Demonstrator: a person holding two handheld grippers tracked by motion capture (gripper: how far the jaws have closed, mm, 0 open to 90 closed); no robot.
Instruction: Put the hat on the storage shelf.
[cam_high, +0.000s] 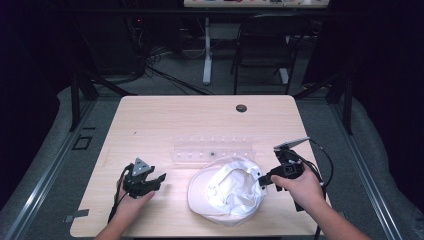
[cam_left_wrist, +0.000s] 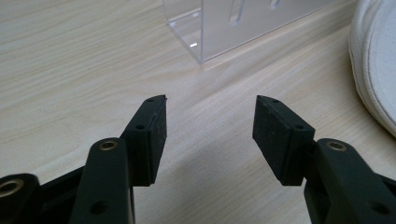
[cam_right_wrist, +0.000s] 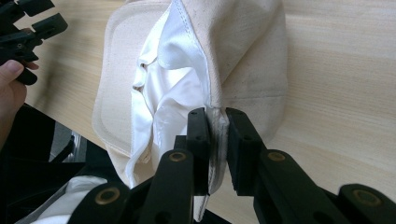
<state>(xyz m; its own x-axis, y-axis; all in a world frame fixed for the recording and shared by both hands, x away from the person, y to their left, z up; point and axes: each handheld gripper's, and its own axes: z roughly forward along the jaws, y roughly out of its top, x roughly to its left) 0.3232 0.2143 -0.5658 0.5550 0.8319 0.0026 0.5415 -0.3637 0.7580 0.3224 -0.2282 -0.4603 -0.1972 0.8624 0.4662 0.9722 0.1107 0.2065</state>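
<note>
The rim of a white cap (cam_right_wrist: 233, 51) is clamped between the jaws of the right tongs (cam_right_wrist: 218, 122), the pads being pressed on the fabric edge from either side, with the pale lining turned up and the crown spread away ahead of the jaws. In the high view the cap (cam_high: 226, 192) is seen lying upside down on the table (cam_high: 165, 115), just to the left of the right tongs (cam_high: 264, 181) and in contact with them at its edge. The left tongs (cam_left_wrist: 209, 122) are held wide open with nothing between the pads, low over the wood; the cap's brim (cam_left_wrist: 373, 60) is found off to their right, apart from them. A clear plastic rack (cam_left_wrist: 233, 23) stands ahead of the left tongs, and it appears to carry a row of slots, though the detail is faint. In the high view the left tongs (cam_high: 161, 179) are well apart from the cap
</note>
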